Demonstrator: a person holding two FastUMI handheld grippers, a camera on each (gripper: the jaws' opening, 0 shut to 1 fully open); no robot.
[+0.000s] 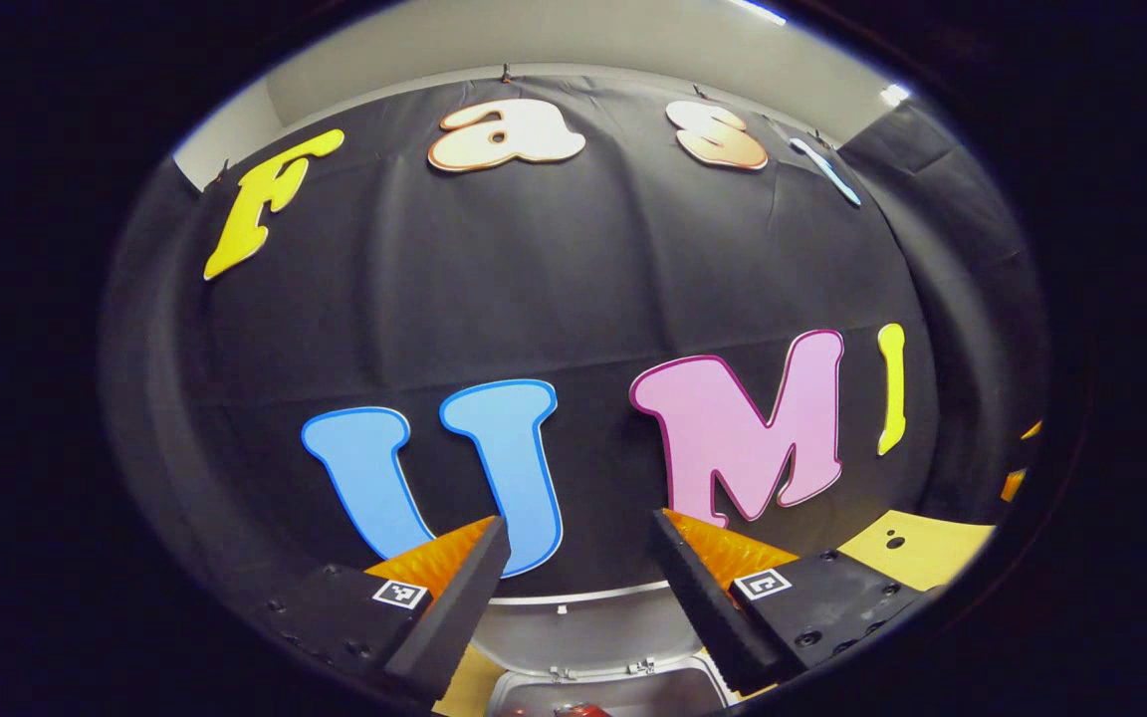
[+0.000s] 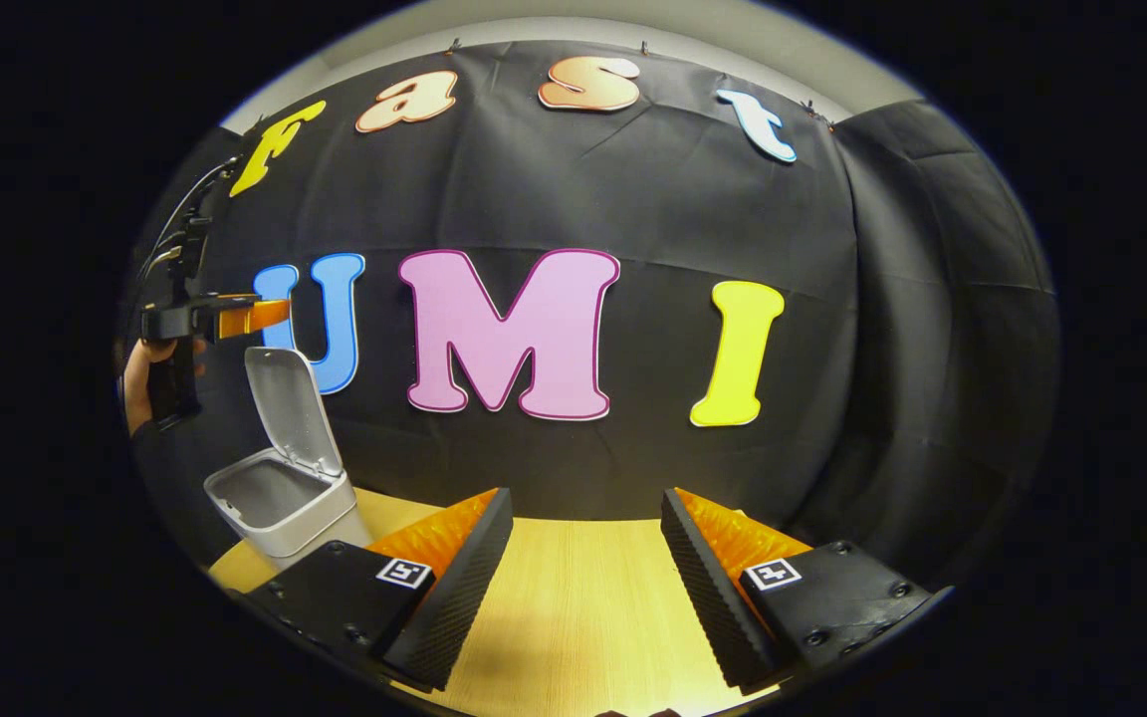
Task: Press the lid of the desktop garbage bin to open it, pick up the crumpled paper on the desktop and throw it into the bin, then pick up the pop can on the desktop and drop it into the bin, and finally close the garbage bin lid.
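Note:
The white desktop bin [image 2: 285, 513] stands at the table's left with its lid [image 2: 290, 408] tipped up and its mouth uncovered. My left gripper [image 2: 273, 315], held by a hand [image 2: 140, 383], hovers just above the raised lid's top edge. In the left gripper view, my left gripper [image 1: 581, 523] is open with nothing between its fingers. The bin's rim [image 1: 623, 679] and the lid's inner face [image 1: 583, 622] lie right below it. A small red patch [image 1: 573, 710] shows inside the bin. My right gripper [image 2: 585, 495] is open over bare wood, well to the right of the bin.
The light wooden table [image 2: 573, 607] stretches ahead of the right gripper up to the black cloth wall. A corner of the table [image 1: 922, 548] shows at the right of the left gripper view.

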